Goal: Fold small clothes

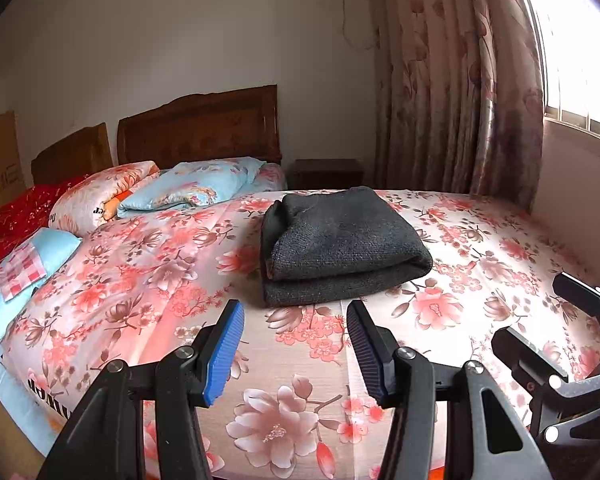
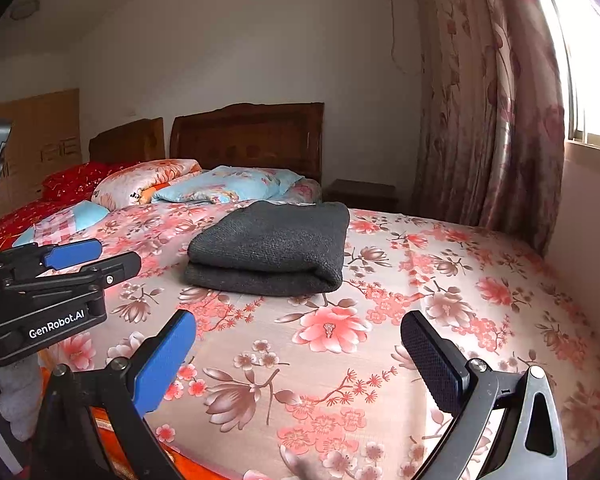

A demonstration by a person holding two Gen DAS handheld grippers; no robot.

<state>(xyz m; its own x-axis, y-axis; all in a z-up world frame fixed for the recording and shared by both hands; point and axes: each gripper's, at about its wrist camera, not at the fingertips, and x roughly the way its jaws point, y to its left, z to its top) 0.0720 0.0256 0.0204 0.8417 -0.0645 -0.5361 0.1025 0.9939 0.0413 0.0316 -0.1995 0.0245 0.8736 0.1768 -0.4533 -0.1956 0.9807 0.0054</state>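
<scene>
A dark grey knitted garment (image 1: 340, 244) lies folded into a thick rectangle on the floral bedspread (image 1: 180, 280), and the right wrist view shows it (image 2: 272, 252) at the middle of the bed. My left gripper (image 1: 294, 306) hovers just short of its near edge, open, with nothing between its fingers. My right gripper (image 2: 296, 320) is also open and empty, held back from the garment above the bedspread (image 2: 440, 300). Each gripper appears in the other's view: the right gripper (image 1: 534, 312) at the right edge, the left gripper (image 2: 116, 254) at the left edge.
Folded quilts and pillows (image 1: 188, 188) pile up at the head of the bed before a wooden headboard (image 1: 198, 128). A dark nightstand (image 1: 326, 174) stands beside a flowered curtain (image 1: 460, 80) and a bright window. A cardboard box (image 2: 40, 140) leans at the far left.
</scene>
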